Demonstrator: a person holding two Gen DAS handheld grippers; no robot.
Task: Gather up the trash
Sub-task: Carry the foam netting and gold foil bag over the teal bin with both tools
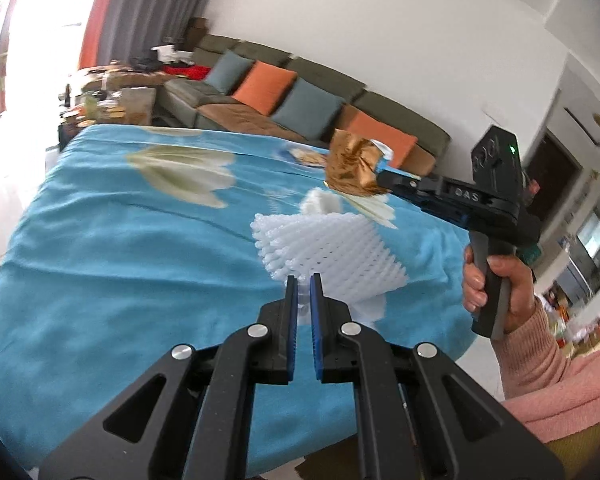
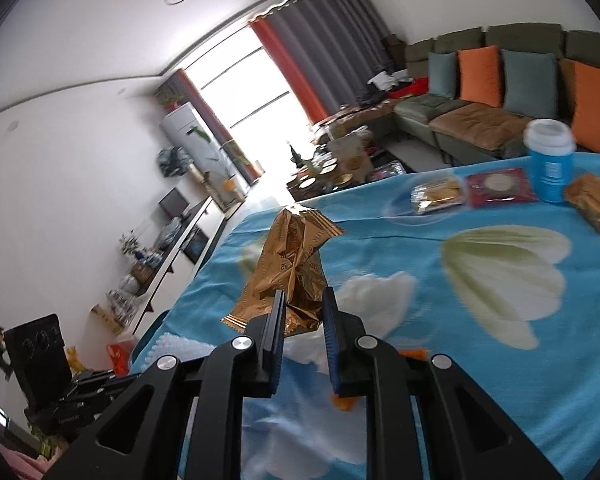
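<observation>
My left gripper (image 1: 304, 280) is clamped on white foam netting (image 1: 324, 252), lifted above the blue cloth (image 1: 100, 260). My right gripper (image 2: 304, 300) pinches a crumpled gold wrapper (image 2: 292, 264), also off the cloth. Far edge, blurred: probably more wrappers (image 2: 436, 196) and a cup (image 2: 550, 160).

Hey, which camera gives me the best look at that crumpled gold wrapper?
The right wrist view: the gold wrapper fills the centre, pinched in the right gripper, its creases clear. The left wrist view shows it smaller and blurrier, side-on, held above the blue tablecloth.
</observation>
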